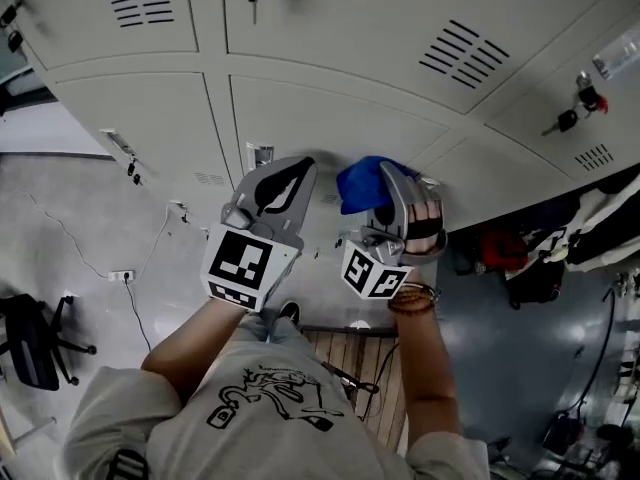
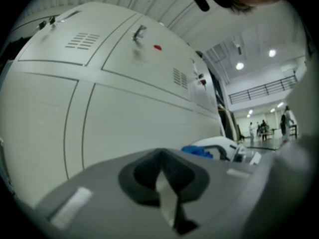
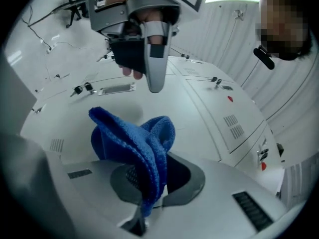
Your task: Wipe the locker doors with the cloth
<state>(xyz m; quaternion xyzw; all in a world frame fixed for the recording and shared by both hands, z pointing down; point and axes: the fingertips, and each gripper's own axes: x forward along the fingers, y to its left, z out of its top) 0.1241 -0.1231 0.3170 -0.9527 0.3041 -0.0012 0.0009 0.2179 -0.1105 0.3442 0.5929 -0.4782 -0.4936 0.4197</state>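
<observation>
Right gripper view showed the right claw (image 3: 149,208) clamped tight on a bunched blue cloth (image 3: 132,143), which stood up out of the jaws close to the pale locker door (image 3: 199,128); contact could not be made out. The left claw (image 2: 167,200) was closed on nothing. A good wipe likely meant pressing the bunch flat and sweeping overlapping strokes, skirting the vent slots (image 3: 233,126).
</observation>
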